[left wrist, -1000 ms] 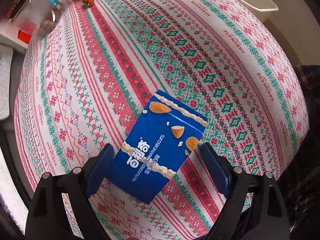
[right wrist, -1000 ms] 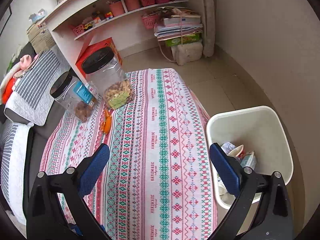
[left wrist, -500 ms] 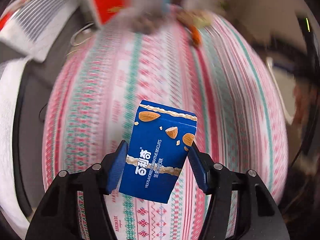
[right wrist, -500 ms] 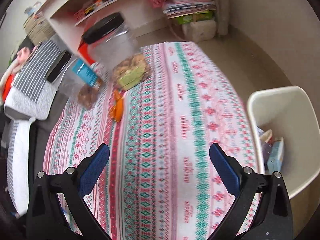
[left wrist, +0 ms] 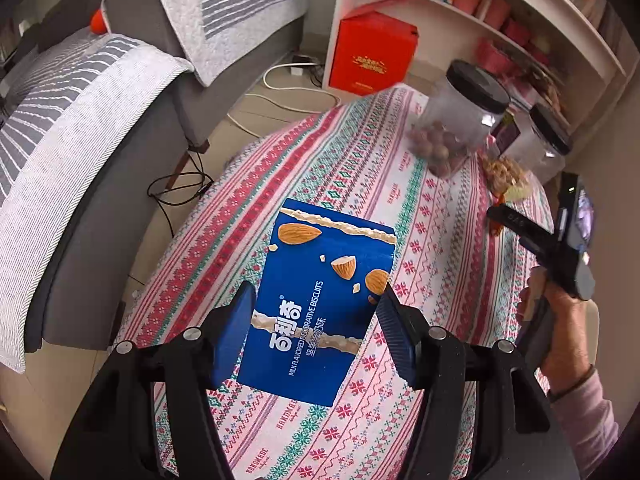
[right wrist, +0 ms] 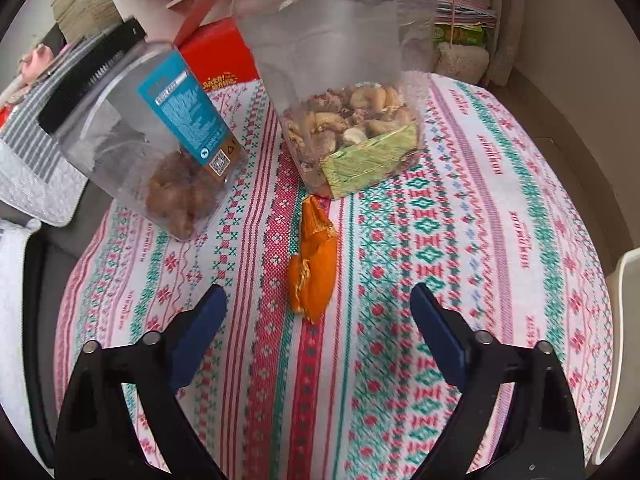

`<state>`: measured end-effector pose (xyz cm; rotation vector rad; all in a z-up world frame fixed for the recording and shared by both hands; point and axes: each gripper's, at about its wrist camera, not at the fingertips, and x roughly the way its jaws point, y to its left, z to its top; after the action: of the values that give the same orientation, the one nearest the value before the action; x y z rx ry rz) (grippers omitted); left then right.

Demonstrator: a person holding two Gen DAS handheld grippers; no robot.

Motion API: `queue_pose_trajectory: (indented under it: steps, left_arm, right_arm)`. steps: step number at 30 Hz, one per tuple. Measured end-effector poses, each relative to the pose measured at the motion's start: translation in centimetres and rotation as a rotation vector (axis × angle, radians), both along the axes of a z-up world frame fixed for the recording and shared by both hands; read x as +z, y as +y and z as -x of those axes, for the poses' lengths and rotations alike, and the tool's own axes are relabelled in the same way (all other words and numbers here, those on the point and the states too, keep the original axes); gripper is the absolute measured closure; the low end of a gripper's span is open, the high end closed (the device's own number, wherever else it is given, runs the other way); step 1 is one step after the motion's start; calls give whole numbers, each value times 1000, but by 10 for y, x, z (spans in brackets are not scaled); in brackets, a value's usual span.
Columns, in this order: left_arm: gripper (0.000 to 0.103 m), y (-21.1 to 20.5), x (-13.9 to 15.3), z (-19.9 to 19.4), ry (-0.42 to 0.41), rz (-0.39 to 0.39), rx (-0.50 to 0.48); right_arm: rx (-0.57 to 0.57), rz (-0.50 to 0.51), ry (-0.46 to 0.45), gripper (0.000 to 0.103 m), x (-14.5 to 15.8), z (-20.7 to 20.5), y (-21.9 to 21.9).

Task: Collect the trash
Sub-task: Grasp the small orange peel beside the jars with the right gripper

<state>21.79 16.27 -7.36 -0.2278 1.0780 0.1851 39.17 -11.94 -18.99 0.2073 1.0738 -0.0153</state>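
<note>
Left tool (left wrist: pixel 316 332) grips the blue biscuit box (left wrist: pixel 320 300) above the bench (left wrist: pixel 420 240) — keep it squeezed until over the bin. Right tool (right wrist: pixel 318 332), nothing in it, is closing around the orange peel (right wrist: pixel 314 272) lying beside 2 jars — drop lower first so the pads straddle it.

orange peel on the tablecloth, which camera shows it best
The right wrist view: the orange peel lies whole and sharp just ahead of the closing right gripper, nothing between its jaws. The left wrist view shows only an orange sliver by the far jar.
</note>
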Motion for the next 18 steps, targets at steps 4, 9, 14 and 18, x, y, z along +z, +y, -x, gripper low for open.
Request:
queue_pose_trajectory:
  steps: [4, 9, 14, 18]
  left_arm:
    - [43, 5, -2, 7, 7, -2, 8]
    - [43, 18, 3, 13, -13, 5, 36]
    - [43, 30, 13, 22, -46, 11, 71]
    - [43, 34, 20, 28, -67, 20, 76]
  right_arm:
    - [-1, 88, -26, 48, -6, -3, 10]
    - [29, 61, -36, 82, 4, 0, 18]
    - [84, -53, -61, 83, 29, 25, 19]
    - [126, -119, -81, 83, 53, 58, 20]
